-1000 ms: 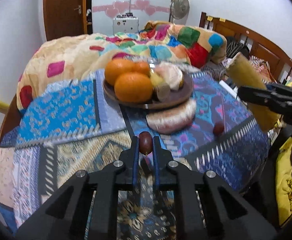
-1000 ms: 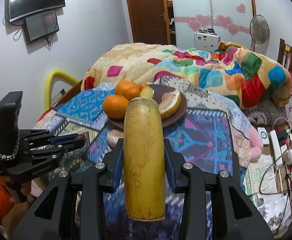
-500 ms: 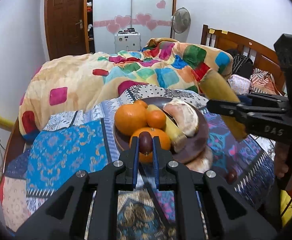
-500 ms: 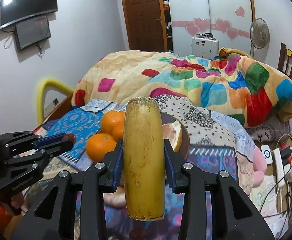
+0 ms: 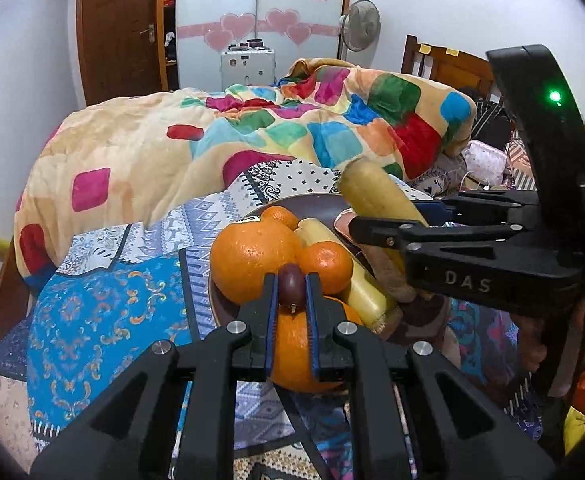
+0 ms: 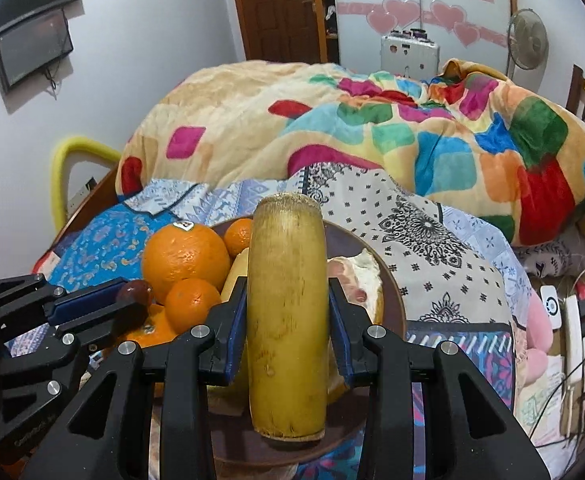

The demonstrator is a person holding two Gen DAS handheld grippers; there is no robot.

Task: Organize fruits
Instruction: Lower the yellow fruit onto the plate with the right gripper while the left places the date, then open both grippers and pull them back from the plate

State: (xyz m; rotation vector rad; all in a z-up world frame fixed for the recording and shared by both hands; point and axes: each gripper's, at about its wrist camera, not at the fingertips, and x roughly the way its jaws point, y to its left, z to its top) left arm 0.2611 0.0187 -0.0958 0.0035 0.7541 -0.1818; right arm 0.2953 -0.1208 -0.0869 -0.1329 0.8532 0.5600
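My left gripper [image 5: 291,280] is shut on a small dark red fruit [image 5: 291,287] and holds it above the brown plate [image 5: 308,202], just over the oranges [image 5: 252,256]. The plate also holds a yellow cane piece [image 5: 356,284] and a peeled pomelo piece [image 6: 356,276]. My right gripper [image 6: 287,292] is shut on a thick yellow sugarcane piece [image 6: 287,312], held above the plate's near right part [image 6: 388,280]. The left gripper shows in the right wrist view [image 6: 130,300], and the right gripper shows in the left wrist view [image 5: 376,220].
The plate sits on a patterned patchwork cloth [image 5: 104,308] over a table. A colourful blanket [image 5: 252,132] lies heaped behind it. A wooden headboard [image 5: 448,64], a fan [image 5: 359,26] and clutter [image 6: 572,320] are on the right.
Both grippers have moved forward over the plate, each still holding its fruit. The left gripper now sits right above the oranges, and the right gripper is closer over the plate.
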